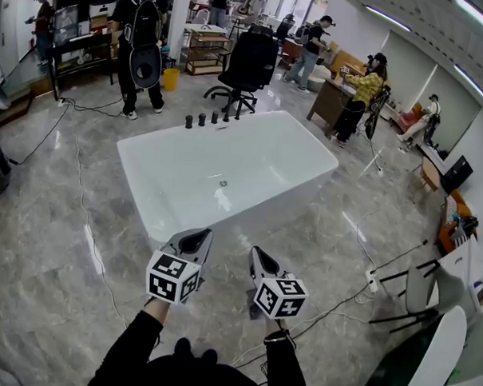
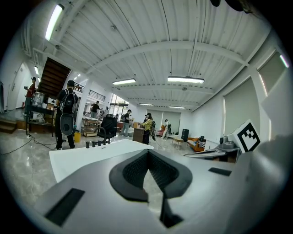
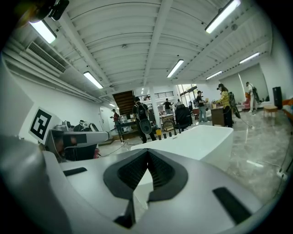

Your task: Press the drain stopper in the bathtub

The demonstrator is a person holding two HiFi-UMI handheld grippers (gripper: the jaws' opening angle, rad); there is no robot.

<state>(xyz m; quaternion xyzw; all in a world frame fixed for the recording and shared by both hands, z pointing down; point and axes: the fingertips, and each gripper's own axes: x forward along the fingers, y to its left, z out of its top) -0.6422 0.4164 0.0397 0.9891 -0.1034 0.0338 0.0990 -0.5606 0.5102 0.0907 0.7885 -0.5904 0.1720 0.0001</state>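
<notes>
bathtub point(image 1: 170, 181); drain stopper point(image 1: 223, 183) mid-basin; left gripper point(image 1: 196, 242), right gripper point(image 1: 259, 259): jaws pressed together, empty. risk: long reach, tip skids off stopper.

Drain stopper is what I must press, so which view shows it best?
The head view: it looks down into the bathtub, where the drain stopper shows small on its floor. Both gripper views see only the tub's rim and outer wall, never the stopper.

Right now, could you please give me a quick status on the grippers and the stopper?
Left gripper and right gripper shut, empty, short of the tub. Stopper on tub floor, untouched. Path clear.
</notes>
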